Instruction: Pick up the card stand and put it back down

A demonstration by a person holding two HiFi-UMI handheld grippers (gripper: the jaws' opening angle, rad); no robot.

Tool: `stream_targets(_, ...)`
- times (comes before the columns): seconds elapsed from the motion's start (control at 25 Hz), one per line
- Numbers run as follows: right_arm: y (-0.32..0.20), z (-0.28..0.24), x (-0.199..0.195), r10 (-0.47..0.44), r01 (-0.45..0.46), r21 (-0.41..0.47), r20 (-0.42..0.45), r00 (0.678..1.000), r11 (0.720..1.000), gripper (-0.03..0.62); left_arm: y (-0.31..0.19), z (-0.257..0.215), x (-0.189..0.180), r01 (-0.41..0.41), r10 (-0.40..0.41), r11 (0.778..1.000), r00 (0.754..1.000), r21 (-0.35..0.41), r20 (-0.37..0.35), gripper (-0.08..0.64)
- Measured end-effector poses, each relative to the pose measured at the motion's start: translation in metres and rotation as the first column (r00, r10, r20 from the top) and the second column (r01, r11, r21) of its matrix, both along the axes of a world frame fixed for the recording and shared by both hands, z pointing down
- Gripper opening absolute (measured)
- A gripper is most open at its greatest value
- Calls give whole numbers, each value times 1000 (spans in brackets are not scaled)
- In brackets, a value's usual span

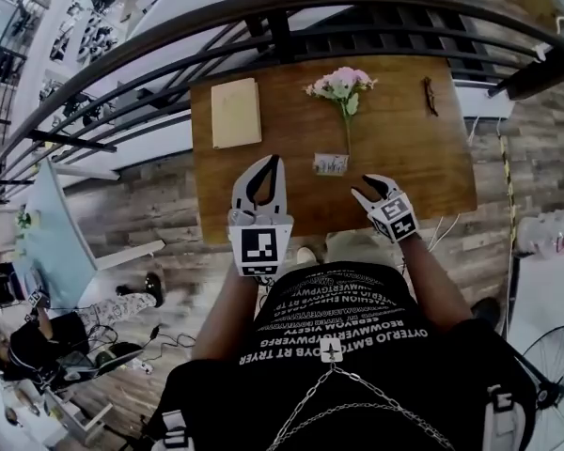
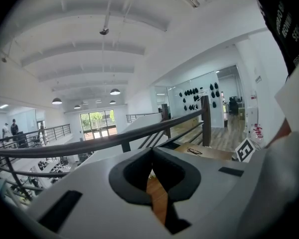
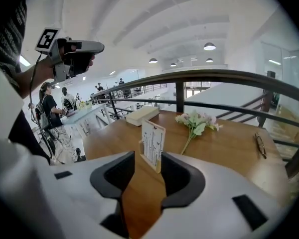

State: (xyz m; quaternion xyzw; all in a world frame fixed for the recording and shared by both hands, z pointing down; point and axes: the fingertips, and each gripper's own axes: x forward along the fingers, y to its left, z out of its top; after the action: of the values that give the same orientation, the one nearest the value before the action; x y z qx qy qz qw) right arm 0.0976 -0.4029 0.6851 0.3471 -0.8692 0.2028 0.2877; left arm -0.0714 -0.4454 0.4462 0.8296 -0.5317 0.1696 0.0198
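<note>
The card stand (image 1: 331, 163), a small upright printed card in a wooden base, stands on the wooden table (image 1: 414, 172) below the flower stem. In the right gripper view the card stand (image 3: 153, 144) rises just beyond the fingertips, apart from both pads. My right gripper (image 1: 369, 188) (image 3: 148, 158) is open and holds nothing; it sits a little right of the stand, near the table's front edge. My left gripper (image 1: 271, 161) (image 2: 152, 153) hangs over the front left of the table with its fingertips together and nothing in them.
A cream box (image 1: 236, 113) lies at the table's back left, pink flowers (image 1: 341, 85) at the back middle, and dark glasses (image 1: 431, 95) at the back right. A black railing (image 1: 282, 17) runs behind the table. People stand on the floor below.
</note>
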Motion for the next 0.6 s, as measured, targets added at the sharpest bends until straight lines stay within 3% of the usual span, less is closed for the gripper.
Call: stream_targets(0.6,-35,93,-16,-50,52,-117,15,999,992,175,-13,52,8,39,-32,991,998,-127,54,25)
